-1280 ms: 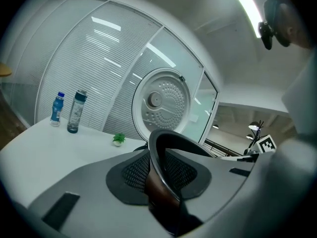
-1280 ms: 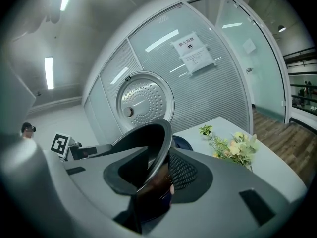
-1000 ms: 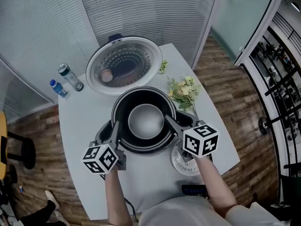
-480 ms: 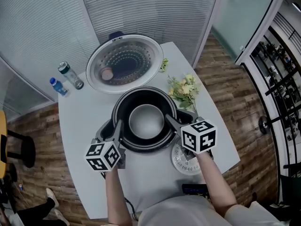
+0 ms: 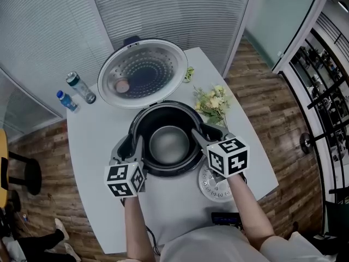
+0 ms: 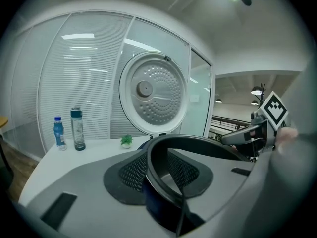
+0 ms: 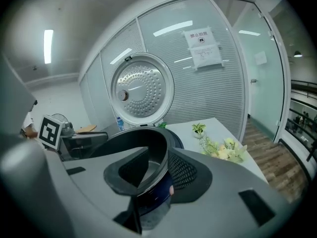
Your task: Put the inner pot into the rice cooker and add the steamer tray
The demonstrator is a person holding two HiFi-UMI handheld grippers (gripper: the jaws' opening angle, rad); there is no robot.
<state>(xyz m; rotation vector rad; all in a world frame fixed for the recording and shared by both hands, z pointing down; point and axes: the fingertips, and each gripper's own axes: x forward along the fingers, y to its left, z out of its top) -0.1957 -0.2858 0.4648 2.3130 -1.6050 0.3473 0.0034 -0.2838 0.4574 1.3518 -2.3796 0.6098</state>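
Observation:
The dark inner pot (image 5: 169, 144) sits down inside the black rice cooker (image 5: 164, 172), whose round lid (image 5: 142, 72) stands open behind it. My left gripper (image 5: 136, 146) straddles the pot's left rim (image 6: 198, 145) with a pad on each side; its jaws are opening. On the right rim (image 7: 143, 138) my right gripper (image 5: 197, 140) holds the same way, and its jaws are closing. The round silver steamer tray (image 5: 212, 189) lies on the table to the cooker's front right, partly hidden under my right gripper's marker cube.
Two bottles (image 5: 80, 88) (image 5: 65, 100) stand at the white table's (image 5: 98, 141) far left. A bunch of flowers (image 5: 212, 105) lies right of the cooker, a tiny plant (image 5: 189, 75) beside the lid. A small black device (image 5: 224, 219) rests near the front edge.
The inner pot has sunk lower into the cooker. The left gripper's cube has rolled and shifted slightly right; the right gripper has barely moved.

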